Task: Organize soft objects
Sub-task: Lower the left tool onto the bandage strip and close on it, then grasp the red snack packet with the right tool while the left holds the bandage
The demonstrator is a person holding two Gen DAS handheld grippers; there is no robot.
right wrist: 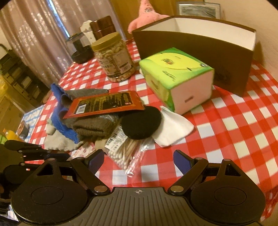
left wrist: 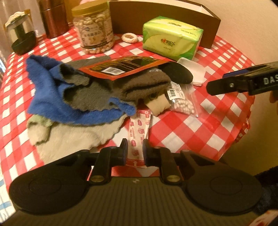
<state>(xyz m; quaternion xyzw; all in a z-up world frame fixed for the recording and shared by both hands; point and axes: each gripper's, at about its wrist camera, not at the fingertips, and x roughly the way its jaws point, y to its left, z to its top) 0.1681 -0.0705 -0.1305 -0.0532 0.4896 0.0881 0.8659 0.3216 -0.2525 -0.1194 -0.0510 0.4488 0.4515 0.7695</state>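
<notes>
A heap of soft cloths lies on the red checked tablecloth (left wrist: 199, 125): a blue cloth (left wrist: 46, 97), a grey cloth (left wrist: 139, 85) and a pale cloth (left wrist: 73, 133) underneath. A red and black packet (left wrist: 125, 67) rests on top. My left gripper (left wrist: 135, 147) is low at the heap's near edge, shut on a white packet with pink print (left wrist: 137, 137). My right gripper (right wrist: 139, 157) stands open just above a bag of cotton swabs (right wrist: 125, 154), nothing between its fingers. A black round pad (right wrist: 140, 121) and a white pad (right wrist: 172, 128) lie beside the heap.
A green tissue pack (right wrist: 173, 73) sits in front of an open brown box (right wrist: 199, 50). A jar of nuts (right wrist: 114, 57), brown canisters (left wrist: 53, 19), a black holder (left wrist: 22, 40) and a white ring (left wrist: 129, 37) stand at the back. A pink plush (right wrist: 146, 15) lies behind the box.
</notes>
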